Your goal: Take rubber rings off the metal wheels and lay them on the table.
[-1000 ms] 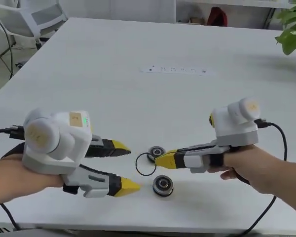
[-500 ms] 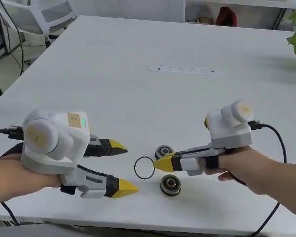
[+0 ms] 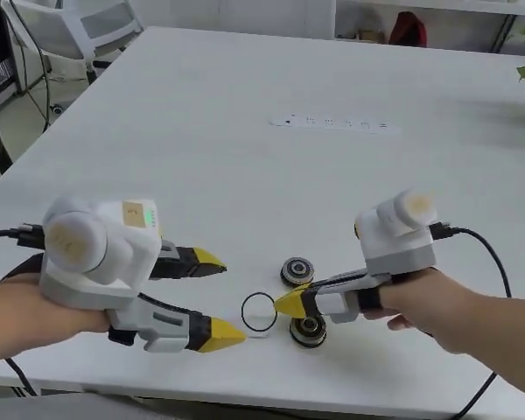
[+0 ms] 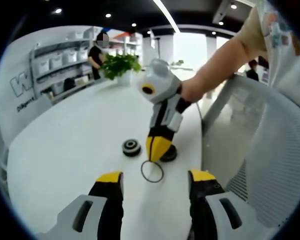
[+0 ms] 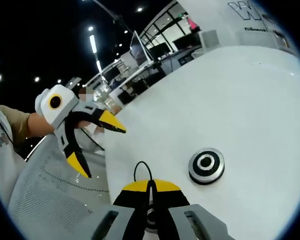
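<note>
My right gripper is shut, pinching the edge of a thin black rubber ring that hangs low over the white table. Two metal wheels stand by it: one just beyond the jaws, one under them toward me. My left gripper is open, left of the ring, with nothing between its fingers. In the left gripper view the ring hangs just ahead of my own open left gripper, held by the right gripper. The right gripper view shows the ring and a wheel.
A white power strip lies far back on the table. The table's near edge runs just below both hands. Chairs stand off the far left corner. A cable trails from the right gripper.
My right gripper has carried the ring a little toward me and to the left, away from the far wheel, and lower. The left gripper has stayed put. The head camera has shifted.
</note>
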Demonstrator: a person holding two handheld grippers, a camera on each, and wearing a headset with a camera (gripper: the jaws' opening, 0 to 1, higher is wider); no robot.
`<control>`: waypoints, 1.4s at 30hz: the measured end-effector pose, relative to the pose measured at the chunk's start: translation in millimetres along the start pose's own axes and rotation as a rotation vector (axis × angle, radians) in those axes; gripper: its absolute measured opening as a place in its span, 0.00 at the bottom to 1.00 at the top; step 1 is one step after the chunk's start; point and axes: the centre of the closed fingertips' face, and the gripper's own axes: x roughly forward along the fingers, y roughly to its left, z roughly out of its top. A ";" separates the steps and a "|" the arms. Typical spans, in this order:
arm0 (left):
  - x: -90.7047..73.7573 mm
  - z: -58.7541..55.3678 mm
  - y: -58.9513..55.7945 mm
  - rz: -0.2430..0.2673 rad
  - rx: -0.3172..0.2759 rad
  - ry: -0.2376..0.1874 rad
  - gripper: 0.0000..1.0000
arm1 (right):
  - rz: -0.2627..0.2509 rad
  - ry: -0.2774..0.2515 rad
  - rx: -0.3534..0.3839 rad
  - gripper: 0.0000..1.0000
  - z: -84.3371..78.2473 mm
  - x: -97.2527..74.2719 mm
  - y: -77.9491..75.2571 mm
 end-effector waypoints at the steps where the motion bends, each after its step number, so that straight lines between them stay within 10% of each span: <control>1: 0.4 -0.1 0.0 -0.001 -0.001 0.001 0.53 | -0.004 0.003 -0.003 0.00 -0.6 0.3 -0.4; 42: 3.1 2.1 -1.3 -0.006 0.022 0.025 0.53 | -0.027 -0.025 -0.160 0.37 10.0 -8.4 11.6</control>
